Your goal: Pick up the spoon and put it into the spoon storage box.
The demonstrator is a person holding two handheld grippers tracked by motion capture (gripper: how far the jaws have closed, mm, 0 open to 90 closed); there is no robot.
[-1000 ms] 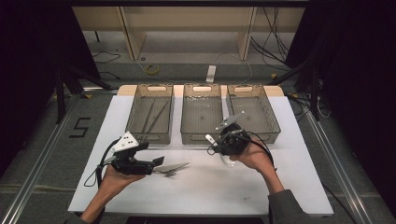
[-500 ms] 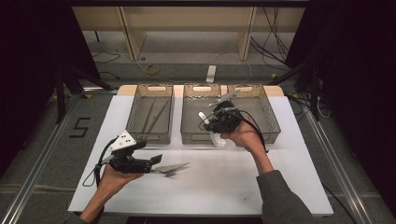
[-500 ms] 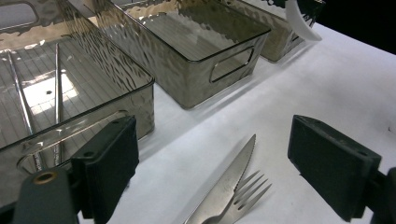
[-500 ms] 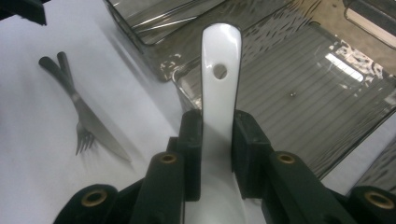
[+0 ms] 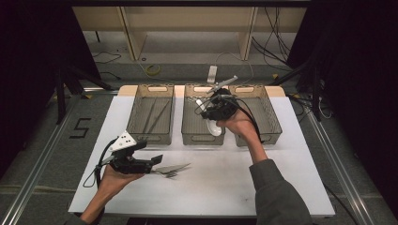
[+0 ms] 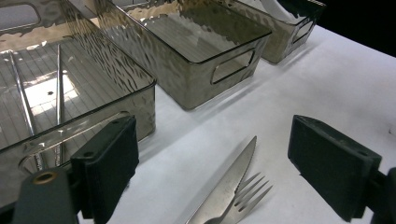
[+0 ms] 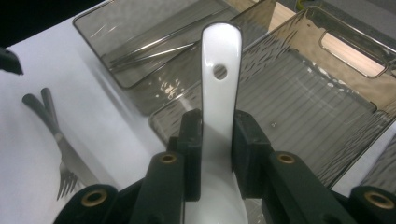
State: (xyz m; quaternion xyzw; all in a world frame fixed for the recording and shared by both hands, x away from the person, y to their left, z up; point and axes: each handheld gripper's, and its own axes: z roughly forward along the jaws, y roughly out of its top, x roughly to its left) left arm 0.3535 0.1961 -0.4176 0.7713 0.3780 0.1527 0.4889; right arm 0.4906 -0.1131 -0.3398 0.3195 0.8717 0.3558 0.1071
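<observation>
Left tool: jaws wide apart, nothing between the pads, touching nothing; low over the near-left part of the surface, pointing right at the cutlery.
Left tool, own view: both black pads stand either side of the knife and fork, clear of both.
Knife: flat on the surface just ahead of the left tool, serrated blade pointing away toward the bins.
Fork: lies touching the knife, partly tucked under it, tines alongside the blade.
Knife/fork from the right tool's view: handles crossed at the far end, fork tines toward that camera.
Right tool: jaws narrow, clamped on the white spoon; held up over the middle bin, hand behind it.
White spoon: handle pinched between the two pads, sticking out past them, small round hole near the tip; bowl end hangs below the tool in the high view.
Left bin: smoked clear plastic, thin metal rods lying lengthwise on its floor, look like chopsticks.
Middle bin: directly under the spoon; I can make out nothing in it.
Right bin: beside the middle one; contents cannot tell.
Writing: a "5" marked on the floor left of the surface. No brand legible anywhere.
</observation>
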